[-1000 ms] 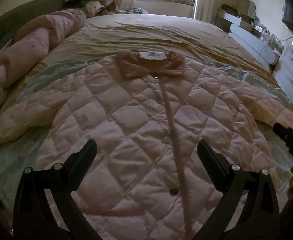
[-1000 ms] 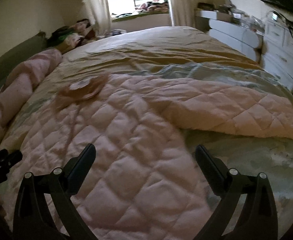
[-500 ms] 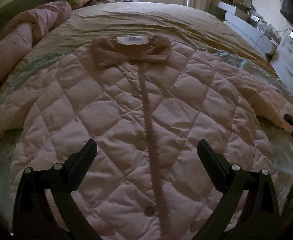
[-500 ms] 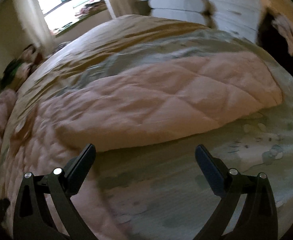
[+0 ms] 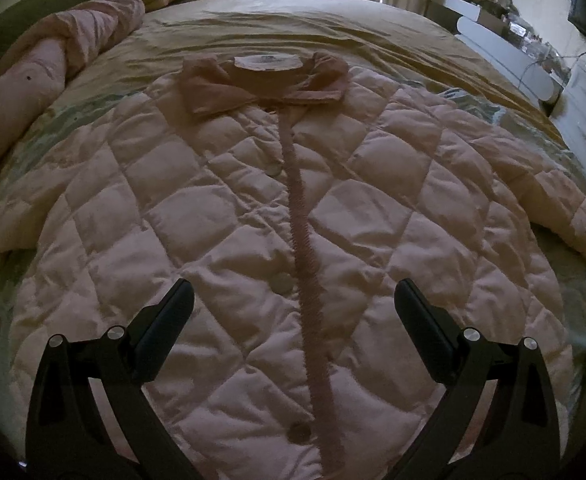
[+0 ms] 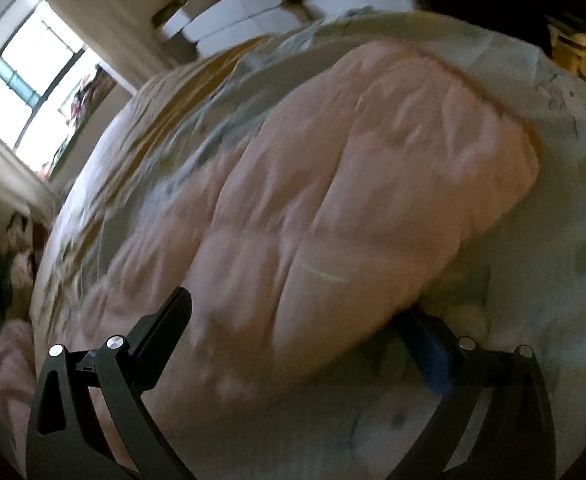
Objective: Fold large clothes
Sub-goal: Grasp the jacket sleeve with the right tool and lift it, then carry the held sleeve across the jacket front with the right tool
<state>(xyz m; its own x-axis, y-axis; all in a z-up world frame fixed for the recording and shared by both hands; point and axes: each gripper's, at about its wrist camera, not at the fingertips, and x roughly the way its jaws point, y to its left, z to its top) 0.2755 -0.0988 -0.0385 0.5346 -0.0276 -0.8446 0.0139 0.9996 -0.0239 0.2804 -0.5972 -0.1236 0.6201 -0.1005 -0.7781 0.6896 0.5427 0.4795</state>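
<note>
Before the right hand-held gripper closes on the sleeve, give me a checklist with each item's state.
1. Jacket lies flat, front up, buttoned: ok.
2. Right sleeve sits between the open jaws of the right hand-held gripper: ok.
3. Only one layer caught: cannot tell, view blurred.
4. Left hand-held gripper open, holding nothing: ok.
5. Collar flat: ok.
6. Left sleeve spread out: ok.
</note>
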